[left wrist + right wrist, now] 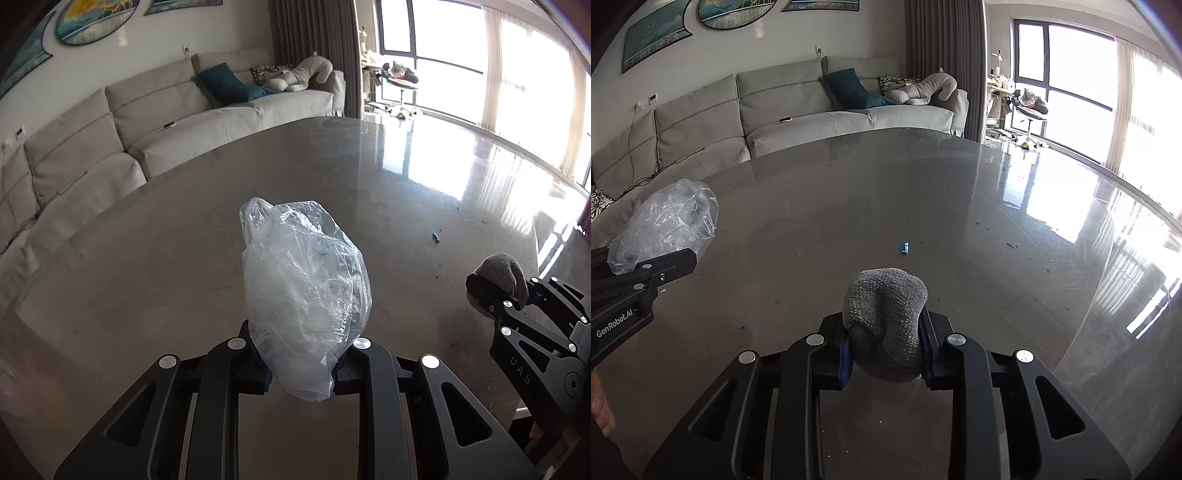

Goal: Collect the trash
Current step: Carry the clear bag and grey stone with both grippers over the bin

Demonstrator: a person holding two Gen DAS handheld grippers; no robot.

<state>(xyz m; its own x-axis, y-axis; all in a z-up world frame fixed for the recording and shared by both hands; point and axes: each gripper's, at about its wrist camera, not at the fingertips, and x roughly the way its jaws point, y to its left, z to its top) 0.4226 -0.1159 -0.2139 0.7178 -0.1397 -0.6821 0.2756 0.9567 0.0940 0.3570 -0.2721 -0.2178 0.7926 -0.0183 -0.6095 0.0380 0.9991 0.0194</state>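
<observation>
A crumpled clear plastic bag (306,295) was pinched at its lower end between the two fingers of the left tongs (301,373), its bulk standing up above the fingertips and off the surface (369,177); in the right wrist view the same bag (665,221) showed at the left edge, bunched over the black finger that gripped it, held above the surface (923,192) rather than lying on it; the right tongs (884,350) were clenched on a wad of grey cloth (886,317), whose rounded top bulged above the blue pads (846,354); from the left wrist view those right tongs (491,291) appeared low on the right side, the grey cloth (502,273) poking out of their tip, well apart from the bag; a small blue scrap (905,247) lay on the surface ahead of the right tongs, apart from both tools, and it showed again as a blue speck (436,236) to the right of the bag; a few darker specks were scattered further right, too small to identify; the surface was glossy grey-brown with a rounded far edge and bright window reflections on its right side; beyond it stood a long pale grey sofa (798,107) carrying a teal cushion (849,88) and a grey plush toy (927,90); tall windows (1071,66) filled the right side.
</observation>
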